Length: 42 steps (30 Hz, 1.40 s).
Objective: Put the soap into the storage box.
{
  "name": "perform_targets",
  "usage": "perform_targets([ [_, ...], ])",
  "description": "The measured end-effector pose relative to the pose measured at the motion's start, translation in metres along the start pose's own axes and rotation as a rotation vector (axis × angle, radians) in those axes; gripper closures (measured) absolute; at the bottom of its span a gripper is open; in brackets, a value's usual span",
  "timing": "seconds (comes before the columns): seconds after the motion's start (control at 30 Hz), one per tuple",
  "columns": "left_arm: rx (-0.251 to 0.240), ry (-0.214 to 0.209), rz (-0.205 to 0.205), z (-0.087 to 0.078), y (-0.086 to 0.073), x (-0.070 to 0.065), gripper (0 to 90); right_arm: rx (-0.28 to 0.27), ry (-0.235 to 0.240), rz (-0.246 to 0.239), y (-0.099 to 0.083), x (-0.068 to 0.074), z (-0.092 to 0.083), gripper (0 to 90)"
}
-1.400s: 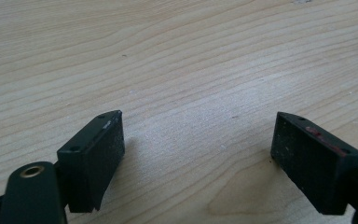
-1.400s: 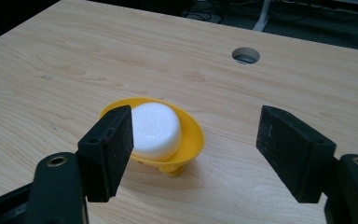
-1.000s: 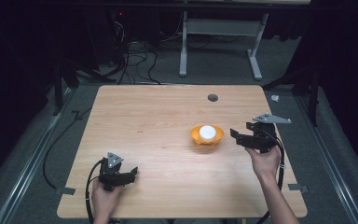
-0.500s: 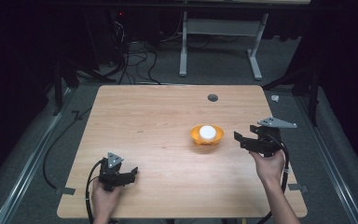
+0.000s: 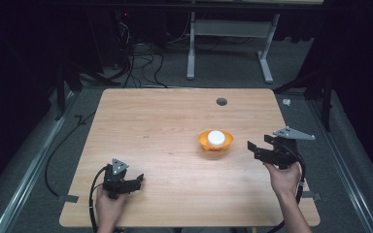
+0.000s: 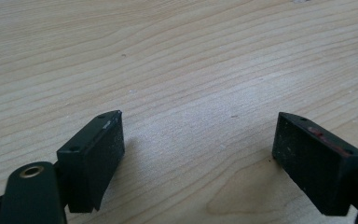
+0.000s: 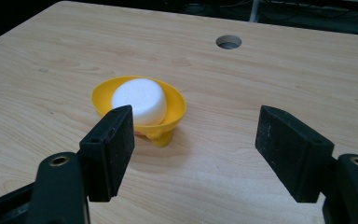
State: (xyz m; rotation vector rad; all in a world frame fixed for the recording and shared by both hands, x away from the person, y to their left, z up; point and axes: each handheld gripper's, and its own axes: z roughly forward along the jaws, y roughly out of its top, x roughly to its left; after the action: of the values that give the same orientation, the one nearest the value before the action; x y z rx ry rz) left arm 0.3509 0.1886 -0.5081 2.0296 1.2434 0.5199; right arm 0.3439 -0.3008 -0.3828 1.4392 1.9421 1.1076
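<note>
The right gripper (image 5: 252, 148), black with a grey three-cornered plate, drew back from the yellow plastic bowl (image 5: 215, 141).

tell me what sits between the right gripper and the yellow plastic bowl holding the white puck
Nothing: bare wooden table separates the right gripper from the yellow plastic bowl, seen in the high view and right gripper view.

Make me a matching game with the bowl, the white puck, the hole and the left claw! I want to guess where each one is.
Things:
1. bowl
2. puck
3. hole
4. left claw

Places:
A. inside the bowl
B. near the table's far edge
C. near corner, open over bare wood
D. right of the table's middle, in front of the right claw

Pairs: 1-D, 2-A, 3-B, 4-C
</note>
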Motion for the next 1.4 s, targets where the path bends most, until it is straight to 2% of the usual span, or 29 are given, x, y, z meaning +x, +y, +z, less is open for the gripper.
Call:
perform_targets([
  [0.63,0.000,0.000,0.000,0.000,0.000,0.000,17.2,0.001,0.014,0.023,-0.022,0.000,-0.005,30.3],
  [1.4,0.000,0.000,0.000,0.000,0.000,0.000,17.1,0.006,0.004,0.038,-0.044,0.002,-0.008,30.5],
])
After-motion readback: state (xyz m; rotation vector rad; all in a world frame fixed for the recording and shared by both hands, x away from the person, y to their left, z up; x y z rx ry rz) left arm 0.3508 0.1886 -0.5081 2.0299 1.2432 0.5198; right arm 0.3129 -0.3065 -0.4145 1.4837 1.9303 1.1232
